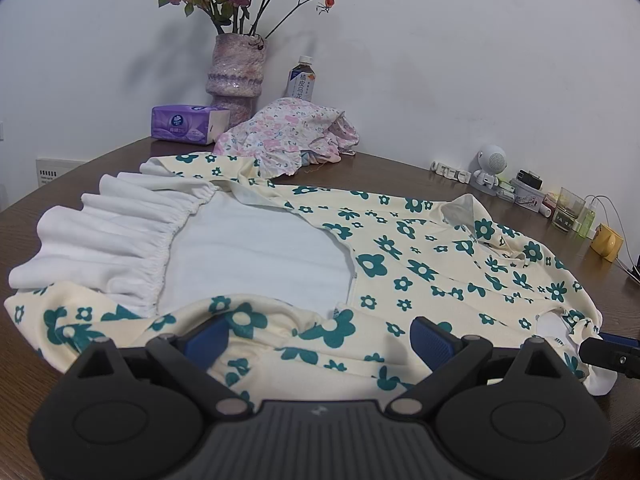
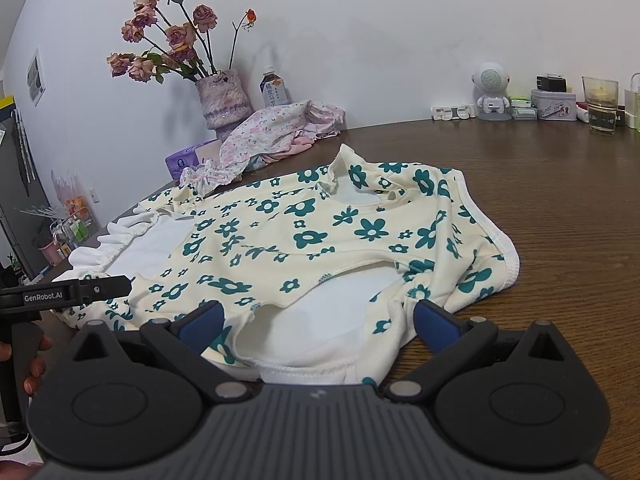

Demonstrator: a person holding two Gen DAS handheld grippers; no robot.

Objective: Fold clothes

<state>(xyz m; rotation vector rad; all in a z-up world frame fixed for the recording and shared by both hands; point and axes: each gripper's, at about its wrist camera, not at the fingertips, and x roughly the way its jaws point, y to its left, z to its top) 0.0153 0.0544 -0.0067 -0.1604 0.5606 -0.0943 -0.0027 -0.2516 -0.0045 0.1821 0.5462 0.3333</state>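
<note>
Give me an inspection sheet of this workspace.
Surface: dark wood table.
Job's things: green-flowered dress spread flat, white ruffle showing; pink floral garment heaped behind.
Clutter: vase of dried roses, tissue pack, bottle, robot figure, tin, glass.
Grippers: left gripper and right gripper open over the dress's near edge.
Cables: white cable.
Surroundings: white wall.
</note>
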